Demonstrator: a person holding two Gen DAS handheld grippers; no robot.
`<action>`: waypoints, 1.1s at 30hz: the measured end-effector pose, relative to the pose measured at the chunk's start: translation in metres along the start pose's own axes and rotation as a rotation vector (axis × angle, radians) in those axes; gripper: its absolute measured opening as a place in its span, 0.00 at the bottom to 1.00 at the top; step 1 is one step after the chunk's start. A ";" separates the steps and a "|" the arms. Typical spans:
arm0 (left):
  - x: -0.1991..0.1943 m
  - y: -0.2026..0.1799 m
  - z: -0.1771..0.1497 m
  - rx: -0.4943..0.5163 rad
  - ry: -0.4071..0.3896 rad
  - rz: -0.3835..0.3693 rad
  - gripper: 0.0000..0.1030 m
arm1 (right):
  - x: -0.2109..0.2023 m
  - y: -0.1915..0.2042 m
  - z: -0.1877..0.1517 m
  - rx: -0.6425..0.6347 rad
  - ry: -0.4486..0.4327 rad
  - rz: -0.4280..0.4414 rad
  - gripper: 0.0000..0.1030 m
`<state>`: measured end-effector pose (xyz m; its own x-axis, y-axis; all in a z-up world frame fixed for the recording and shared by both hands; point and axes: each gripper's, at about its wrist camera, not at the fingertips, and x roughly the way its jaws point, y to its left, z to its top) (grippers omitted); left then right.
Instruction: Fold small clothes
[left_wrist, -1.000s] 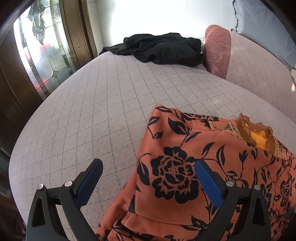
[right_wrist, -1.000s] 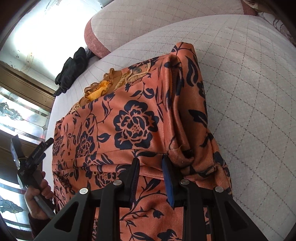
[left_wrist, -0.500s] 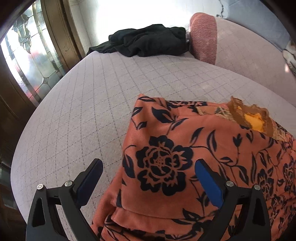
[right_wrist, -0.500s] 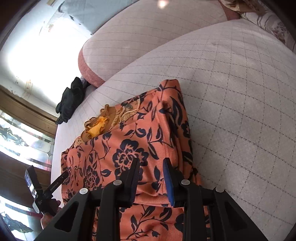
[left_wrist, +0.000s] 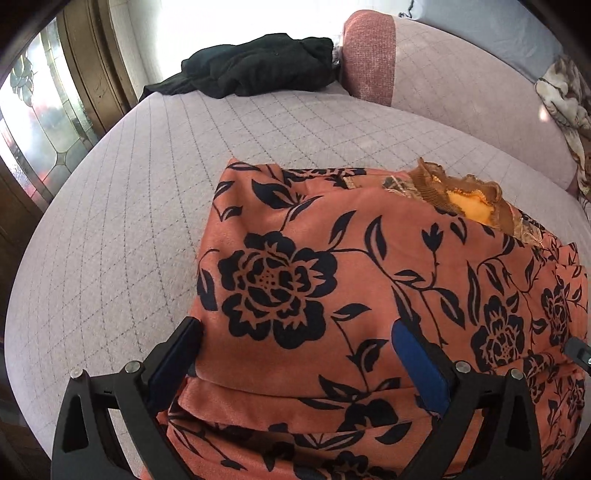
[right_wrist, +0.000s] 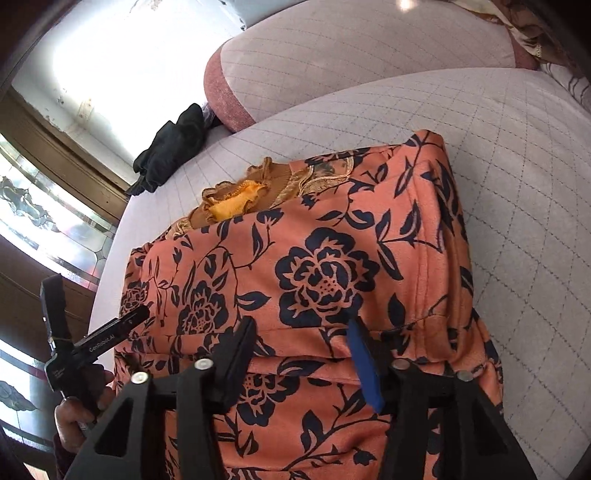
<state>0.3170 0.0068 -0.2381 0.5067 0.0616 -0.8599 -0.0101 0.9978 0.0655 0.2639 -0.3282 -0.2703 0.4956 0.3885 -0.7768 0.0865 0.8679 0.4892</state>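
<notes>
Left wrist view: the left gripper (left_wrist: 295, 363) stands spread wide over the floral garment (left_wrist: 369, 277) folded on the sofa cushion (left_wrist: 147, 184).

Right wrist view: the right gripper (right_wrist: 299, 358) has just been opening (nothing pinched); unpinned, the top fold could spring back.

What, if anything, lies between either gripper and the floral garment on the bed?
Nothing visible. The left gripper and right gripper both hang open directly over the floral garment, jaws spread above its fold. The black clothes lie far off.
</notes>
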 end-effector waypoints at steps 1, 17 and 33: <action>-0.003 -0.008 -0.002 0.027 -0.018 0.013 1.00 | 0.007 0.004 0.000 -0.015 0.018 -0.002 0.35; 0.007 -0.055 -0.008 0.203 -0.011 0.051 1.00 | 0.011 -0.072 0.052 0.164 -0.097 -0.140 0.07; -0.005 -0.071 -0.012 0.268 -0.085 0.040 1.00 | -0.009 -0.065 0.058 0.154 -0.195 -0.157 0.11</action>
<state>0.3045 -0.0644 -0.2442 0.5809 0.0875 -0.8092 0.1910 0.9518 0.2400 0.3038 -0.4056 -0.2723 0.6209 0.1734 -0.7645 0.2985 0.8495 0.4351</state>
